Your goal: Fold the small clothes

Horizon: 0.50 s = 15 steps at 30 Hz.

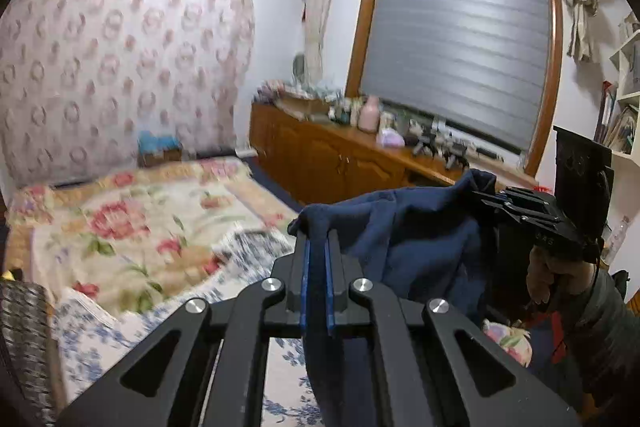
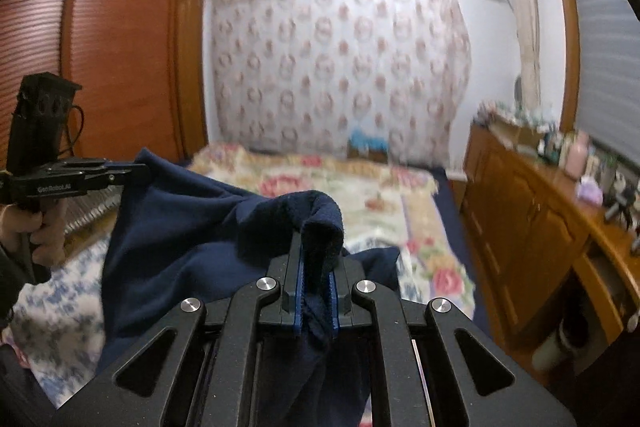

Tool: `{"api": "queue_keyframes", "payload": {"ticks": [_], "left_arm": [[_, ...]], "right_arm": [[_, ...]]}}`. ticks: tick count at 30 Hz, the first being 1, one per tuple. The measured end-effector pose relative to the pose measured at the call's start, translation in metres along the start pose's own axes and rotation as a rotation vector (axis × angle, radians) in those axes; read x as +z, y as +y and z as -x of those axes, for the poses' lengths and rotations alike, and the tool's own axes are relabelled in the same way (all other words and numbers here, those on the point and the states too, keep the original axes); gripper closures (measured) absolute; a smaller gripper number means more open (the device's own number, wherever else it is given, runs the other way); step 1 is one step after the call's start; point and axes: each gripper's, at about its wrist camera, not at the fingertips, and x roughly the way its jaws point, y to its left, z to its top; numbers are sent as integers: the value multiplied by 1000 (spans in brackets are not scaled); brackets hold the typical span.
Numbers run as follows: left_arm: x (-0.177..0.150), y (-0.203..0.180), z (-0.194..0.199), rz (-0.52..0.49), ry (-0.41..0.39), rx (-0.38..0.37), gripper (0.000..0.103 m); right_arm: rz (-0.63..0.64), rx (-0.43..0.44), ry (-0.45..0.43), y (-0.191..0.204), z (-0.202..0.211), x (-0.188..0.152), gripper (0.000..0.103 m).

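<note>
A dark navy garment [image 1: 412, 239] hangs in the air above the bed, stretched between both grippers. My left gripper [image 1: 316, 239] is shut on one edge of it, the cloth pinched between the blue pads and hanging down below. My right gripper [image 2: 316, 247] is shut on another edge, a fold of the navy garment [image 2: 180, 227] draped over its fingertips. The left wrist view shows the right gripper [image 1: 480, 193] at the right, held by a hand [image 1: 556, 275]. In the right wrist view the left gripper [image 2: 142, 169] sits at the left, clamping the cloth's corner.
The bed with a floral cover [image 1: 132, 227] lies below and ahead. A long wooden cabinet [image 1: 328, 155] loaded with bottles and small items runs under the blinded window [image 1: 460, 43]. A tall wooden wardrobe [image 2: 104, 47] stands at the left. A woven basket [image 1: 24, 339] is at the near left.
</note>
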Motion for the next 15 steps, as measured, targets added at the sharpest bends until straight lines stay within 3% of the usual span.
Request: {"api": "queue_keyframes", "payload": {"ticks": [11, 15], "left_arm": [[25, -4, 118, -99, -194, 117, 100], [22, -2, 138, -139, -190, 171, 100]], "right_arm": [[100, 58, -227, 65, 61, 59, 97], [128, 100, -238, 89, 63, 63, 97]]}}
